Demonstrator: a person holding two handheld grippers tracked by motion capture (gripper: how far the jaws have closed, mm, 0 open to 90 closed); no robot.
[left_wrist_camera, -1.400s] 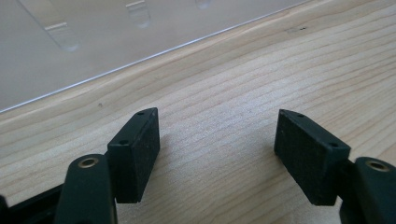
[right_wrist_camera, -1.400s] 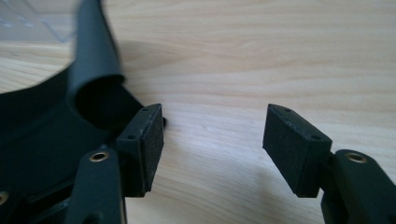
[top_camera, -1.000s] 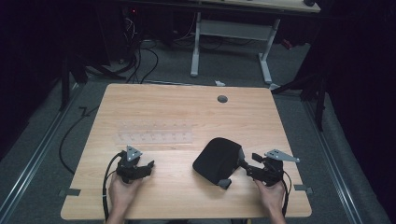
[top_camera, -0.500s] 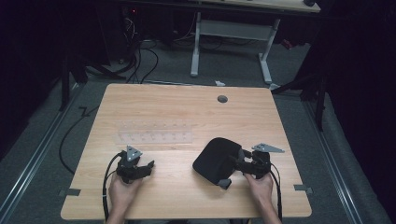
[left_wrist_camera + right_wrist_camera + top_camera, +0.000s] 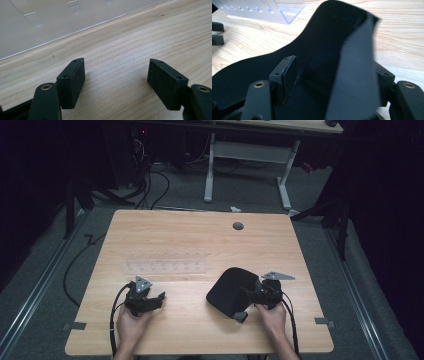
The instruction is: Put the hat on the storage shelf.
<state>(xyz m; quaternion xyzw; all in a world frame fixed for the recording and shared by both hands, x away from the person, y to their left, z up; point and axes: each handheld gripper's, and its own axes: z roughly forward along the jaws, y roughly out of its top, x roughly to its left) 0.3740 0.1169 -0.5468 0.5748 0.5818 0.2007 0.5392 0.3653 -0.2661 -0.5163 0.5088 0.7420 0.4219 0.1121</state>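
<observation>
The right gripper point(image 5: 250, 292) reaches into the near right edge of a black pouch point(image 5: 229, 290); in the right gripper view its two jaws stand apart with a raised fold of that black fabric between them, the left jaw's pad a little clear of the cloth and the right jaw mostly hidden behind the fold, so whether the fabric is pinched cannot be told; the right hand point(image 5: 271, 316) grips the tool from the table's near edge, and a grey three-cornered plate point(image 5: 278, 276) sits on top of it.

The pouch lies flat on the wooden table point(image 5: 200, 240), on the near right part of the top; a small grey tab point(image 5: 240, 316) sticks out at its nearest corner; a clear plastic rack point(image 5: 166, 266) lies to the left of the pouch and slightly farther from the person, well apart from it; in the right gripper view the corner of the rack point(image 5: 262, 10) shows beyond the black cloth.

The left gripper point(image 5: 159, 297) rests on the table to the left of the pouch, just nearer than the rack; its jaws are spread wide with only bare wood between them, and the rack's clear edge point(image 5: 50, 27) lies just ahead; the left hand point(image 5: 131, 324) holds it, with a black cable point(image 5: 116, 310) looping at its left side.

A small round grey cap point(image 5: 238, 226) sits in the tabletop far beyond the pouch, near the far edge.
</observation>
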